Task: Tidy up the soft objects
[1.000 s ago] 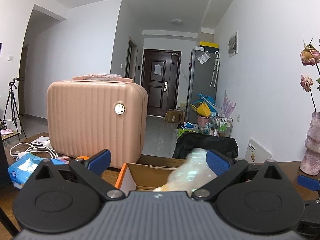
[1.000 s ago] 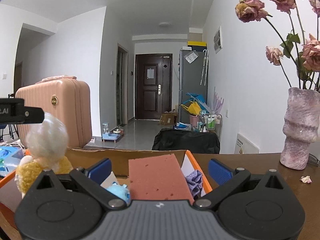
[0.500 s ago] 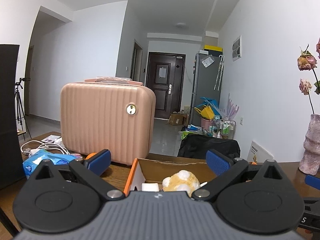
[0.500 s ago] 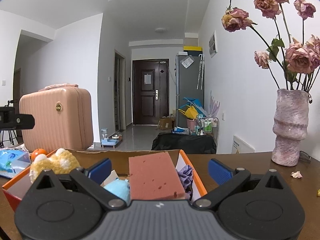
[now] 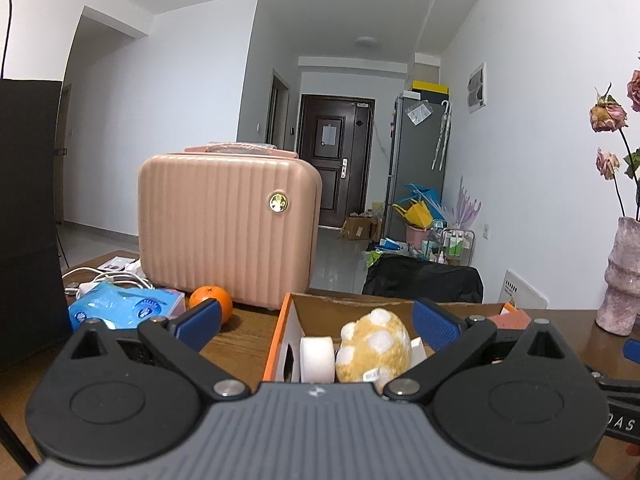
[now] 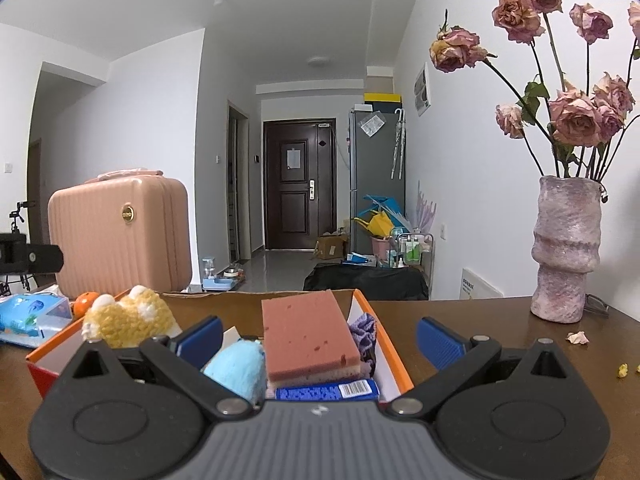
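Note:
An orange-edged cardboard box (image 5: 276,340) (image 6: 394,360) sits on the brown table. Inside lie a yellow plush with white spots (image 5: 374,346) (image 6: 128,318), a white roll (image 5: 317,358), a pink sponge (image 6: 306,334), a light blue plush (image 6: 238,366), a purple cloth (image 6: 364,334) and a blue packet (image 6: 326,391). My left gripper (image 5: 316,324) is open, held back from the box's near end with nothing between its fingers. My right gripper (image 6: 318,338) is open too, low over the box's right part, gripping nothing.
A pink suitcase (image 5: 228,224) stands behind the box at left, with an orange (image 5: 211,304), a blue tissue pack (image 5: 120,308) and white cables (image 5: 108,278) beside it. A vase of dried roses (image 6: 566,248) stands at right. A dark panel (image 5: 28,220) fills the far left.
The yellow plush left my left gripper and now lies in the box. My left gripper has drawn back and to the left; my right gripper has pulled back slightly.

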`<state>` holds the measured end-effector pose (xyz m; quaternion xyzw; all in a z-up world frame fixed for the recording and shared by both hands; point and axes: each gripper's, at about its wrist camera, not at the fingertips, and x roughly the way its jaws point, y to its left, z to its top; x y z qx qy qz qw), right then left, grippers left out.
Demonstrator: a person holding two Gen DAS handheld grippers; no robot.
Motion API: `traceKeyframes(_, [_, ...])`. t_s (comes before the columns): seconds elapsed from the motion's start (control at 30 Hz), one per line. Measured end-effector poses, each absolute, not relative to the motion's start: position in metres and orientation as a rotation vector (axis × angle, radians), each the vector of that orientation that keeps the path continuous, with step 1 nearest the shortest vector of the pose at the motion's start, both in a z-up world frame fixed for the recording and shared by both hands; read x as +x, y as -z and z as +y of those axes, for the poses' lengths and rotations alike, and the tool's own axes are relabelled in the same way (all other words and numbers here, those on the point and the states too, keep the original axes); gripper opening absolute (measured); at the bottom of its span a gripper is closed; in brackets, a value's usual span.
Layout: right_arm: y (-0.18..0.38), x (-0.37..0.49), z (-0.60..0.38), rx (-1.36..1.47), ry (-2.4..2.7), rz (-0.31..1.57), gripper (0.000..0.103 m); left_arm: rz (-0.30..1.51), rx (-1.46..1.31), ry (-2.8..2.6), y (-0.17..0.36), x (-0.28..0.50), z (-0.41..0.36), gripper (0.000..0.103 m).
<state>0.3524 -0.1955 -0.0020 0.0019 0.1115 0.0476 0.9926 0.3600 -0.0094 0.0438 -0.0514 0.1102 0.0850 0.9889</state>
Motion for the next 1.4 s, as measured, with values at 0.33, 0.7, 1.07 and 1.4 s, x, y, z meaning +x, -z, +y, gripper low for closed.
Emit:
traceKeyframes(0.33, [0.002,0.317,-0.205,0.005,-0.085,0.222,0.103,0.244,-0.082,-0.162,-0.038,0.328,-0.003,0.103])
traceKeyframes(0.7, [0.002,0.261,-0.212,0.004,-0.086,0.221,0.103,0.25,-0.049,-0.12,-0.029,0.269,-0.002,0.103])
traceKeyframes(1.07, [0.001,0.18,-0.214,-0.007,-0.085,0.195,0.103,0.212,-0.045,-0.066,-0.027,0.193,-0.005,0.103])
traceKeyframes(1.4, [0.003,0.101,-0.222,0.016,-0.067,0.196,0.103,0.225,-0.007,-0.06,-0.017,0.124,0.002,0.103])
